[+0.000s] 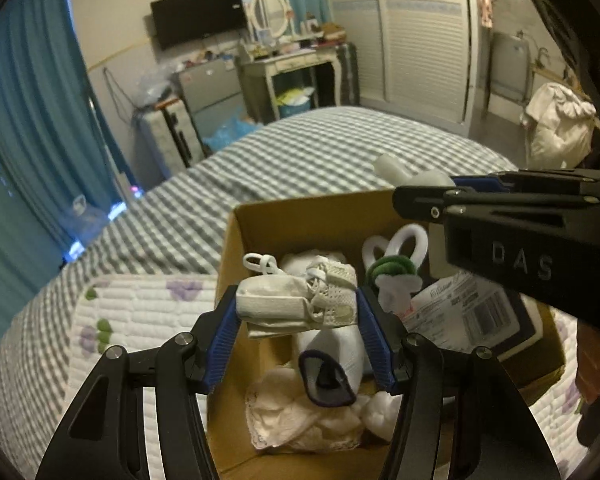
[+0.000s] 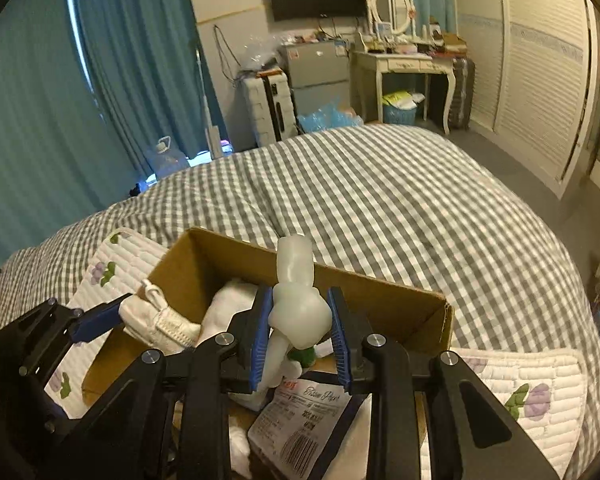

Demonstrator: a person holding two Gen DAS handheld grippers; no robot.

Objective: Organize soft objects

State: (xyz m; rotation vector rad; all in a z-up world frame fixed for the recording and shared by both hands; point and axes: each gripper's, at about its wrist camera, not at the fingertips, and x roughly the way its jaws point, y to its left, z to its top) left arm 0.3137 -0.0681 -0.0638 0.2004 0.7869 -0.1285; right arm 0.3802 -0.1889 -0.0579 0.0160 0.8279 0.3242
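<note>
Above the open cardboard box [image 1: 256, 216] on the checked bed [image 2: 400, 200], a white mesh baby shoe [image 1: 298, 300] sits clamped between the blue pads of the left gripper [image 1: 298, 320], its long axis lying crosswise from pad to pad. Directly beneath it lie white socks [image 1: 332, 344], a lacy cloth [image 1: 284, 412] and a tissue pack [image 1: 460, 304]. To its right, the right gripper [image 2: 300, 328] pinches a pale soft rubbery toy [image 2: 296, 308], whose long axis points away from the camera over the box's far wall. Both loads hang over the box interior, the shoe nearer the left wall; release probably needs only a short drop.
</note>
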